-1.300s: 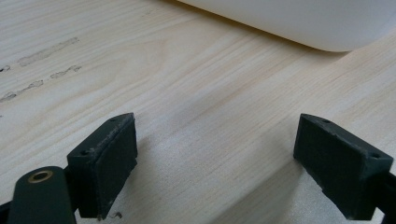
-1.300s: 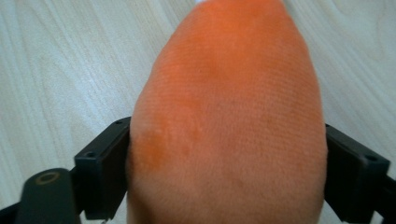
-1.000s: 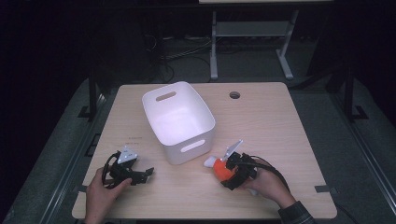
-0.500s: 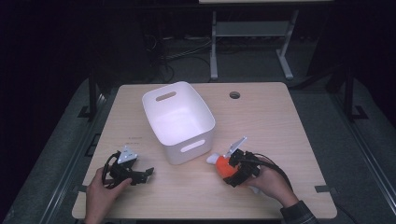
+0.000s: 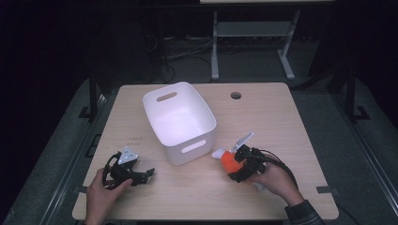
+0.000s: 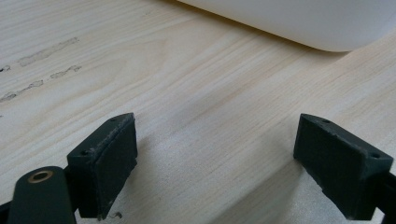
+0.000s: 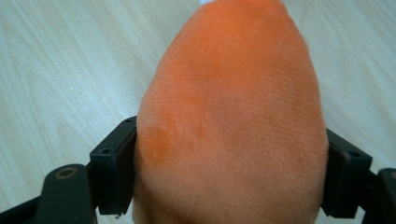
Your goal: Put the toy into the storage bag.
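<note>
Right gripper was clamped on an orange plush toy — in the right gripper view we saw both black jaws pressed against the sides of the orange body, fuzzy fabric bulging between them. From the high view, the toy sat at the near right of the table, just off the near right corner of the white bin. A small white tip stuck out of the toy's far end toward the bin; we couldn't tell whether it touched the bin wall. We also couldn't tell whether the toy was resting on the wood or lifted slightly. The person's right hand wrapped the gripper body, cable trailing back along the wrist.

Left gripper was released — in the left gripper view its jaws stood wide apart with bare wood grain between them, nothing held. It lay low over the near left of the table, in the left hand, jaws pointing right toward the bin, whose white lower wall we saw at the top of that view, well apart from the jaws.

The bin stood upright near the table's centre, slotted handles on its far and near ends. A round grommet hole sat at the far side of the table.
</note>
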The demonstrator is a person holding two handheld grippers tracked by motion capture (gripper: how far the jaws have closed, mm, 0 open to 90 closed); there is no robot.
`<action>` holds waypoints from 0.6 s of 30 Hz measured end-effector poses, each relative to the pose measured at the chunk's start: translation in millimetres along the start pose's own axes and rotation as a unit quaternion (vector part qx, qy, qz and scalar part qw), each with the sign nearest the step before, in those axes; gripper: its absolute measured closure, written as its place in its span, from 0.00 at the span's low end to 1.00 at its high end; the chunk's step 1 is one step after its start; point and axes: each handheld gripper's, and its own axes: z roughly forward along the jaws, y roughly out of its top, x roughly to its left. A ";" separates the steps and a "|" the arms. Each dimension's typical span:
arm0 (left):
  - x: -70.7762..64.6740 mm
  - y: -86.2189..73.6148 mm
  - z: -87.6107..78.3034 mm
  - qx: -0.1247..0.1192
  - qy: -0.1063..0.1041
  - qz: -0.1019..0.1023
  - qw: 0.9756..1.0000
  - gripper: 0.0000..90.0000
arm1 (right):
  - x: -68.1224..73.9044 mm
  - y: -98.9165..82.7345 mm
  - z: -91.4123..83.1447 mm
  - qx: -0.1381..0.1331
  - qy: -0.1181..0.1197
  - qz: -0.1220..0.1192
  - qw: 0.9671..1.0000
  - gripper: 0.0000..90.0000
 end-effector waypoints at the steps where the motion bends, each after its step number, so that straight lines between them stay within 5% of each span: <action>1: 0.0 0.0 -0.1 0.000 0.000 0.000 1.000 0.14 | -0.6 0.2 -0.6 -0.001 -0.001 0.003 1.000 0.24; 18: 0.0 0.0 -0.1 0.000 0.000 0.000 1.000 0.14 | -19.3 4.2 -13.8 -0.017 -0.020 0.035 0.999 0.24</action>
